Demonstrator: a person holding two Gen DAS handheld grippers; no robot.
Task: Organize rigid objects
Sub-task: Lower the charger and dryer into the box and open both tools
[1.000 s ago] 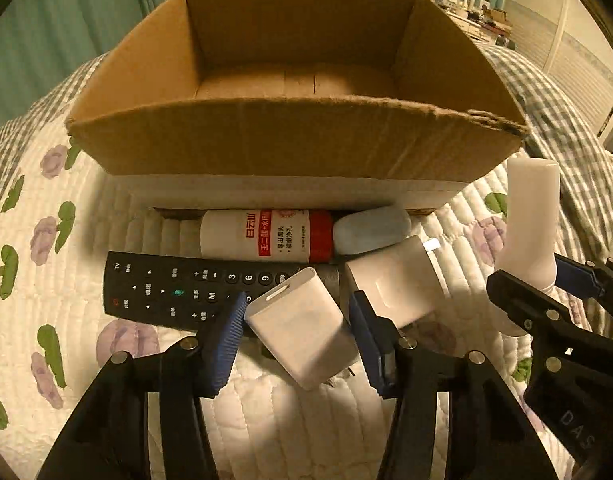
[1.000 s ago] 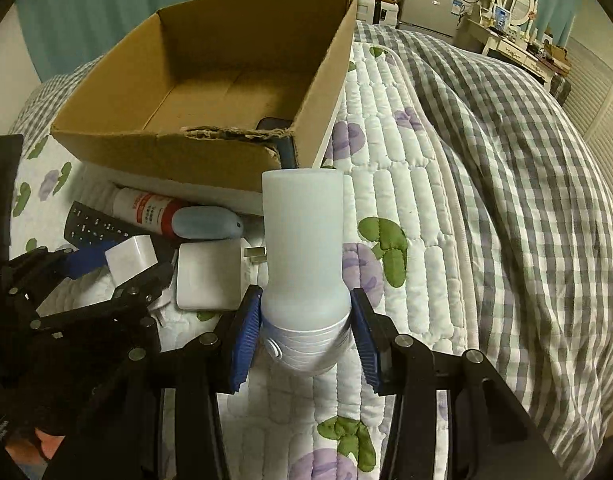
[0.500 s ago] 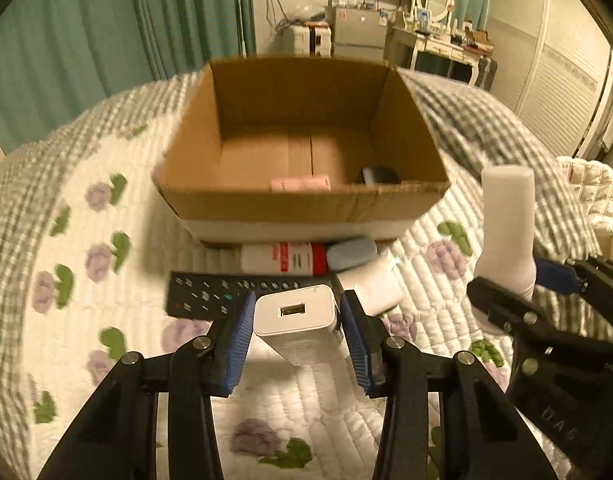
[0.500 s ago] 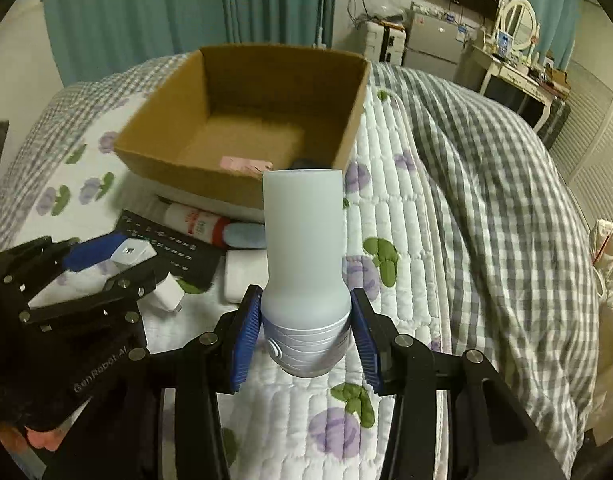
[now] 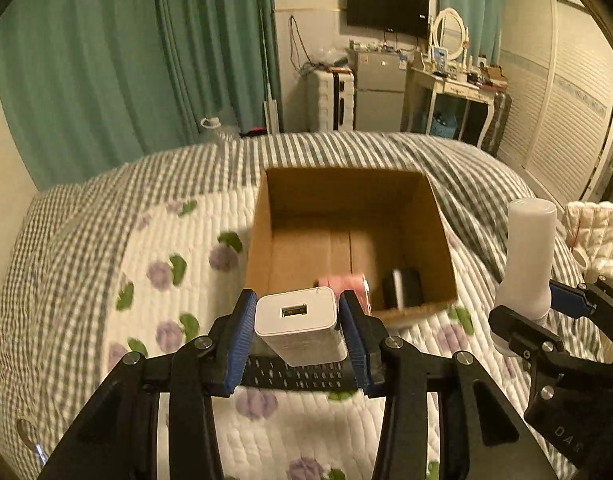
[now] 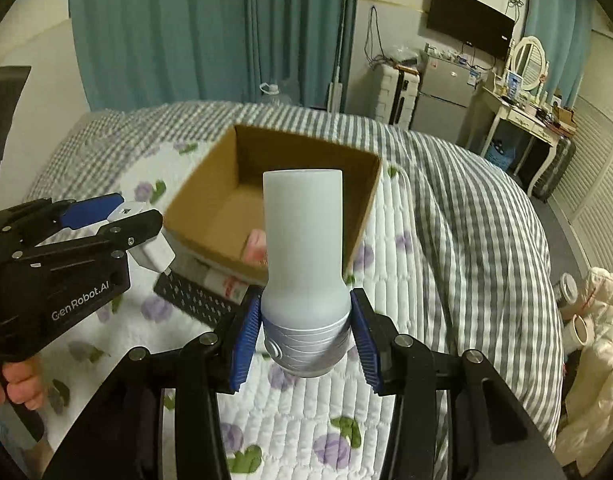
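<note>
My left gripper is shut on a white USB charger, held in the air before the open cardboard box. The charger and left gripper also show at the left of the right wrist view. My right gripper is shut on the silver base of a tall white bottle-shaped object, upright above the quilt; the same object appears at the right of the left wrist view. In the box lie a pink item and a dark item.
A black remote control and a red-and-white tube lie on the flowered quilt in front of the box. A checked blanket covers the bed's right side. A person's hand holds the left gripper's handle.
Both grippers have risen well above the bed with their objects. The left jaws closed onto the charger and lifted it off the quilt. The box now looks smaller and lower.
</note>
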